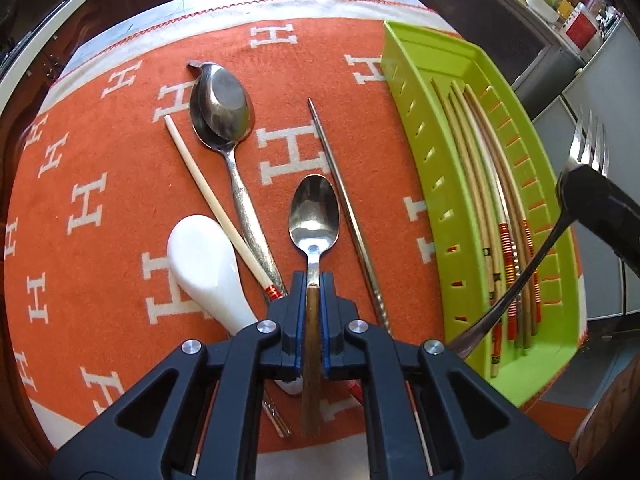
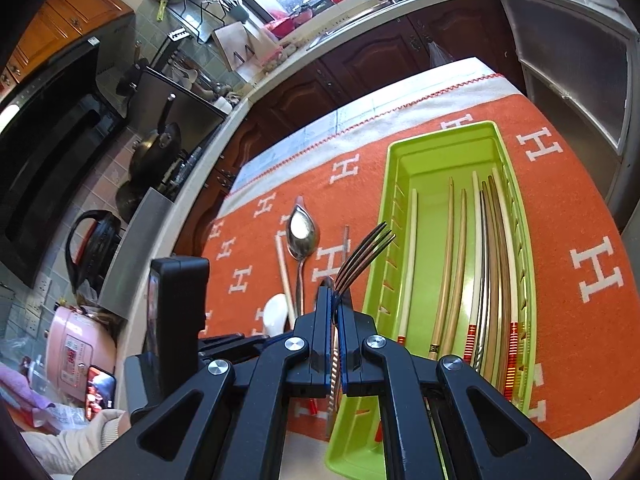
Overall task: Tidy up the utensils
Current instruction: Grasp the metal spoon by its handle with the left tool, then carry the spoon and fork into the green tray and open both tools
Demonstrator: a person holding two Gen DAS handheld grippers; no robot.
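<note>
My left gripper (image 1: 314, 280) is shut on a wooden-handled metal spoon (image 1: 314, 216), its bowl pointing forward just above the orange cloth. My right gripper (image 2: 336, 300) is shut on a metal fork (image 2: 362, 256), held above the left wall of the green tray (image 2: 444, 136); the fork also shows in the left wrist view (image 1: 588, 148). The tray (image 1: 420, 120) holds several chopsticks (image 2: 480, 264). On the cloth lie two stacked metal spoons (image 1: 222, 112), a white ceramic spoon (image 1: 204, 264), a wooden chopstick (image 1: 212, 196) and a metal chopstick (image 1: 344, 204).
The orange cloth with white H letters (image 1: 100, 160) covers the table. Dark cabinets and a kitchen counter (image 2: 360, 40) stand beyond the far edge. A grey cabinet (image 2: 572, 80) stands to the right of the table.
</note>
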